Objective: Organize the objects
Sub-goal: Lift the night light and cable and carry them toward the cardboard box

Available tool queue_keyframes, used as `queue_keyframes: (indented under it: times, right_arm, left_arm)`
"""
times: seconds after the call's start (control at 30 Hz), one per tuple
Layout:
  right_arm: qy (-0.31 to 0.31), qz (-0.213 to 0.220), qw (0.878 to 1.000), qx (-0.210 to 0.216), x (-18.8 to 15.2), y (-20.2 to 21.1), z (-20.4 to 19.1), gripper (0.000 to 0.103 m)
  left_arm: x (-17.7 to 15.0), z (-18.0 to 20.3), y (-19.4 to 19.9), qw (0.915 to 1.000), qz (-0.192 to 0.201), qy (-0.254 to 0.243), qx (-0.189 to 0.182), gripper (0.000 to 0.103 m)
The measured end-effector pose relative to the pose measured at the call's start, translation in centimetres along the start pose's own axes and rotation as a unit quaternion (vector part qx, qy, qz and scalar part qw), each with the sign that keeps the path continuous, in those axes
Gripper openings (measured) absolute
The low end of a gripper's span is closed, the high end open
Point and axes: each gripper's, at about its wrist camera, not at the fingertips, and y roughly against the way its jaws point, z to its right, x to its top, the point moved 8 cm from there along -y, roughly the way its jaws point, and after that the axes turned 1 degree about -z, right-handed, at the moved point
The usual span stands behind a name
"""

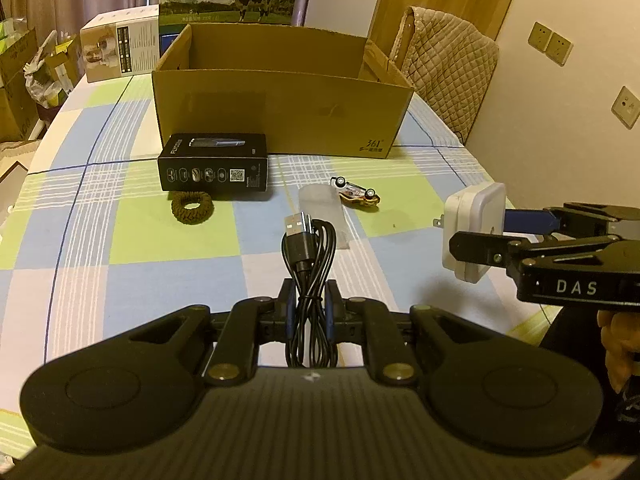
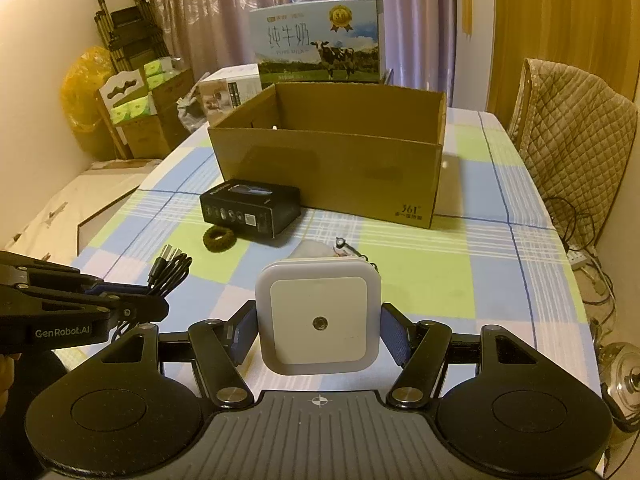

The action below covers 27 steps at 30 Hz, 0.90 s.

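Observation:
My left gripper [image 1: 309,286] is shut on a coiled black USB cable [image 1: 306,240], held above the checked tablecloth [image 1: 120,240]. My right gripper [image 2: 319,314] is shut on a white square plug-in night light [image 2: 318,344], also off the table. In the left wrist view the right gripper [image 1: 476,236] and the night light [image 1: 476,206] appear at the right. An open cardboard box [image 1: 280,112] stands beyond both. On the cloth lie a black product box [image 1: 214,168], a brown hair tie [image 1: 192,206], an overturned toy car [image 1: 358,194] and a translucent plastic piece [image 1: 322,208].
A milk carton case [image 2: 320,40] and a white carton [image 2: 228,88] stand behind the cardboard box [image 2: 328,168]. A quilted chair back [image 2: 576,136] lines the table's right side. Stacked boxes and a yellow bag [image 2: 80,96] fill the floor at left. A person's hand [image 1: 620,344] holds the right gripper.

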Motion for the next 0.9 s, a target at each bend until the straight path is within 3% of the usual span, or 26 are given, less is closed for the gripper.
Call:
queue_keyframes:
  times: [0.9]
  right_arm:
    - [0.004,-0.006,1.0,-0.009,0.6,0.6,0.5,0.062]
  left_arm:
    - [1.3,0.3,1.3,0.9998,0.016,0.007,-0.007,0.011]
